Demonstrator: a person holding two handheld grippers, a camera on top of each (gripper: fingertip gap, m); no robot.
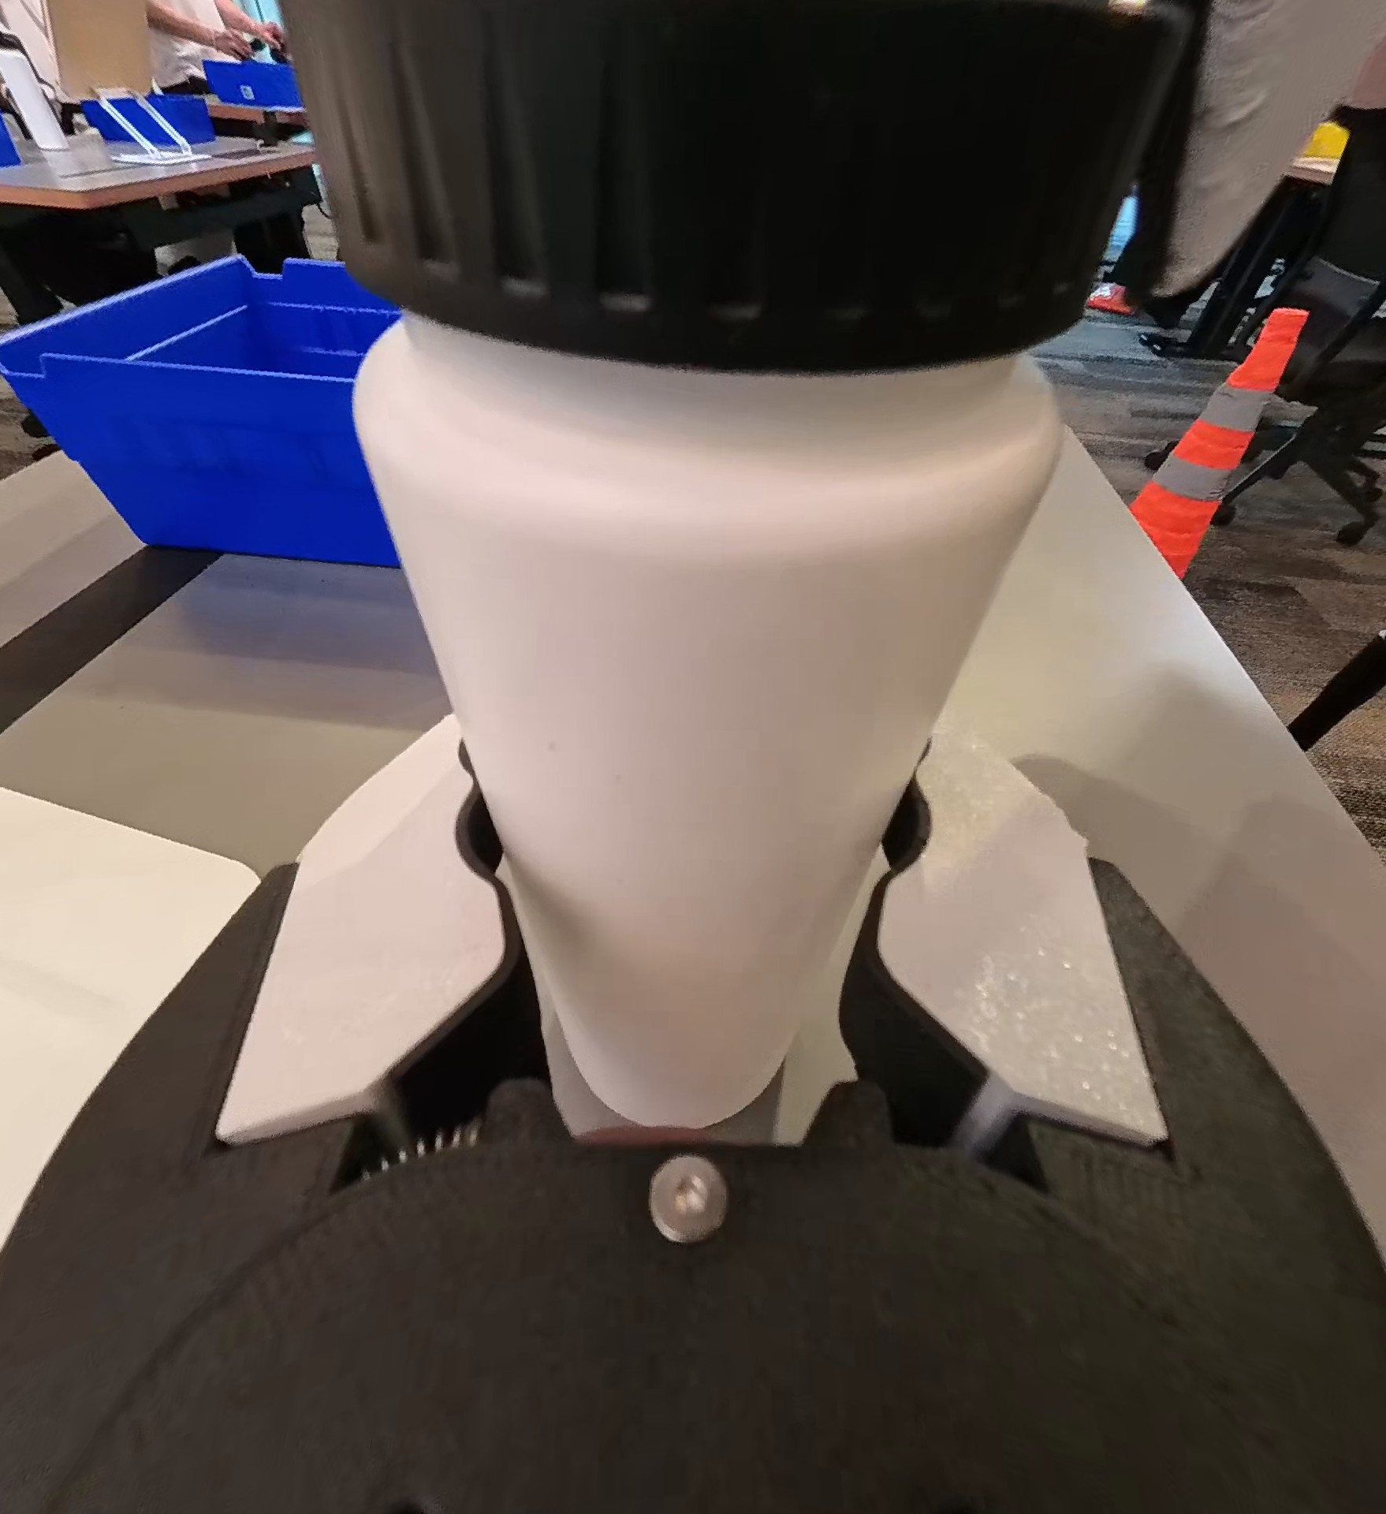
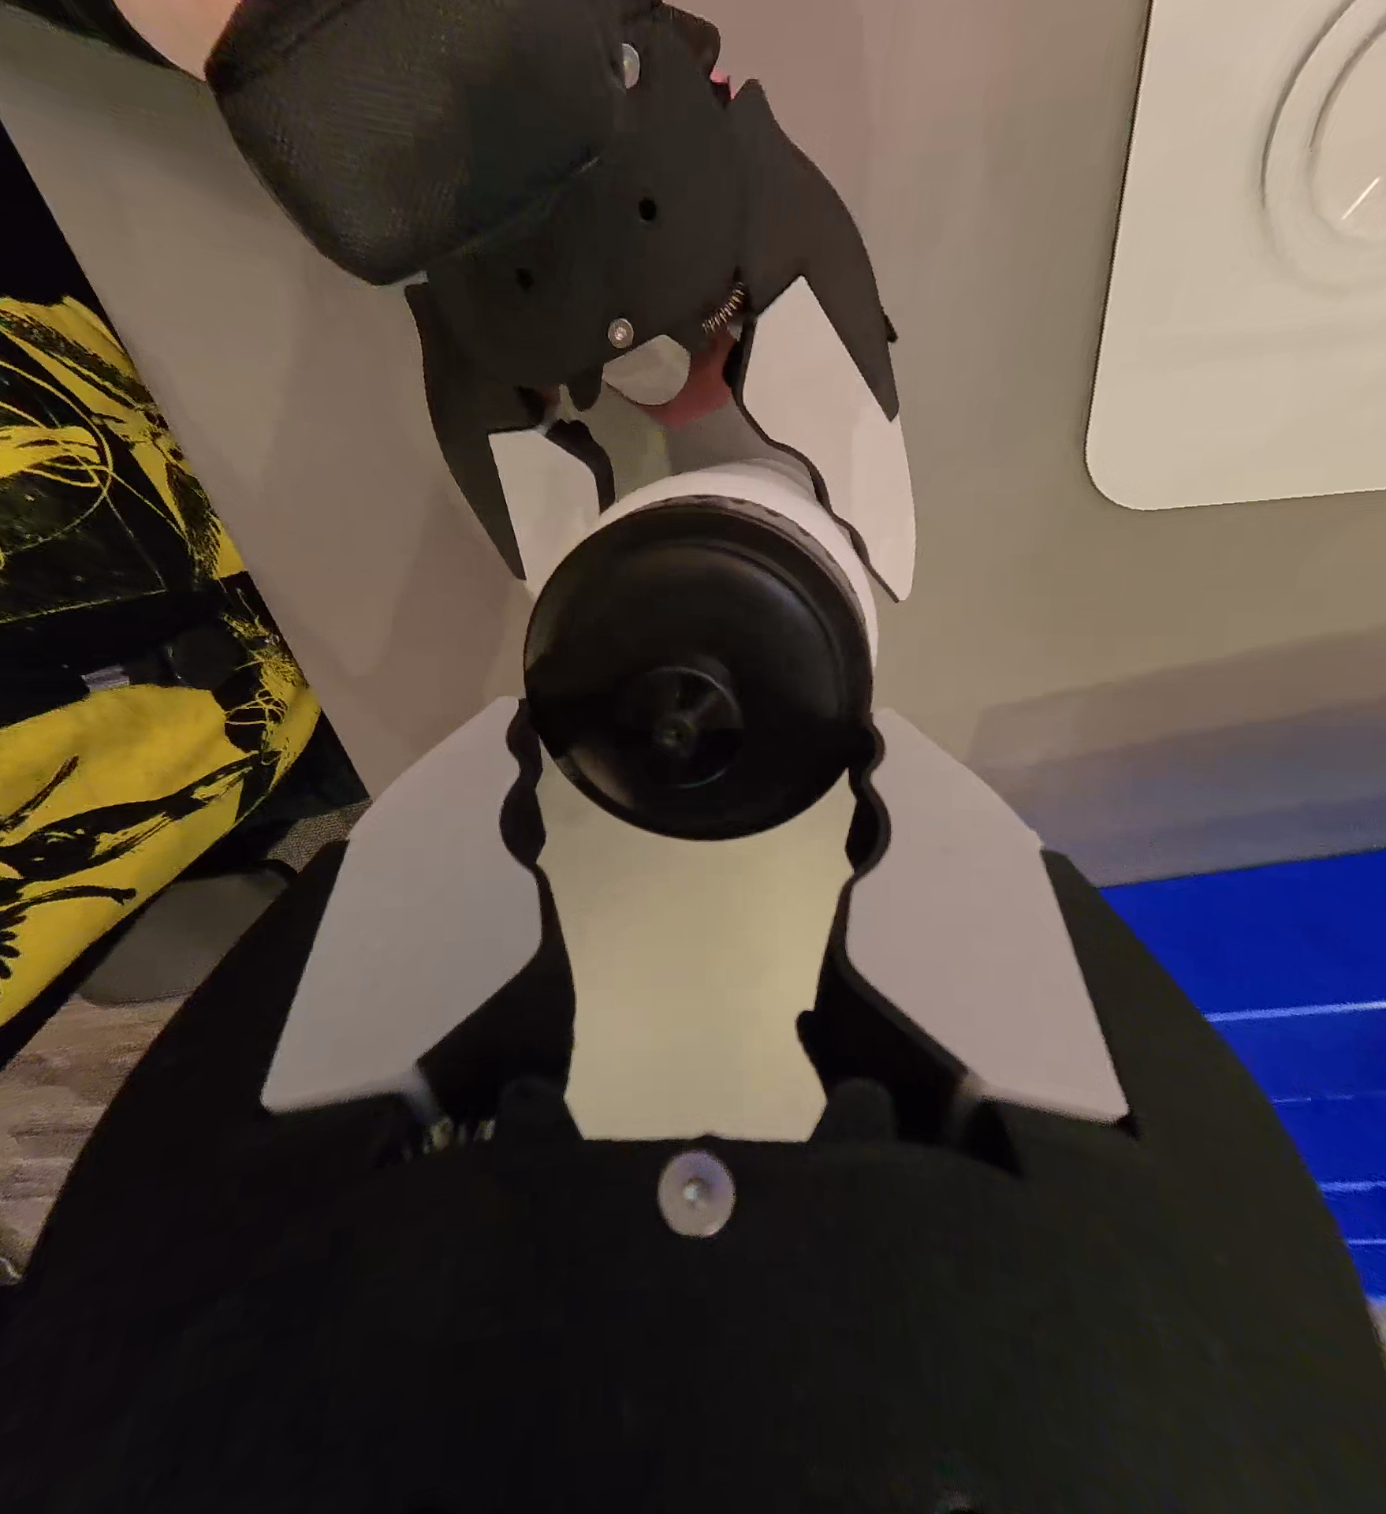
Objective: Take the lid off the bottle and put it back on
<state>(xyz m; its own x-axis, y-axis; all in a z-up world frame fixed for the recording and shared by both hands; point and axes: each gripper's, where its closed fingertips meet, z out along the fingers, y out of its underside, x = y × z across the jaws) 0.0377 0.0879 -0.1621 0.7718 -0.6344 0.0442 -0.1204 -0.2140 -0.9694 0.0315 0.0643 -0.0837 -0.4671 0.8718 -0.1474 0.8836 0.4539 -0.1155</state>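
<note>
**Bottle clamped low, lid met from above**

The left tongs (image 1: pixel 694 819) are clenched on the white bottle (image 1: pixel 698 655), their dark notched pads pressed against both sides of its lower body. The bottle stands upright inside them, with the black ribbed lid (image 1: pixel 722 180) seated on its neck. The top of the lid is cut off by the upper frame edge, and the bottle's base is hidden behind the tongs' own body.

From above, the right tongs (image 2: pixel 698 754) flank the lid (image 2: pixel 698 680), one fingertip at each side of its rim. Whether they press it or merely sit beside it I cannot tell, as the contact points lie under the rim's edge. Farther on, the left tongs (image 2: pixel 706 508) show wrapped around the bottle (image 2: pixel 829 524), and a hand in a black mesh glove (image 2: pixel 395 139) holds them.

The grey desk (image 1: pixel 206 721) gives open room to the left of the bottle; its right edge runs close by. A blue bin (image 1: pixel 206 442) sits at the desk's far left, apart from the bottle. A white tray (image 2: pixel 1247 328) lies on the desk off to one side, cut off by the frame. Beyond the desk's right edge, an orange cone (image 1: pixel 1214 442) stands on the carpet. Blurred people stand by distant desks.
</note>
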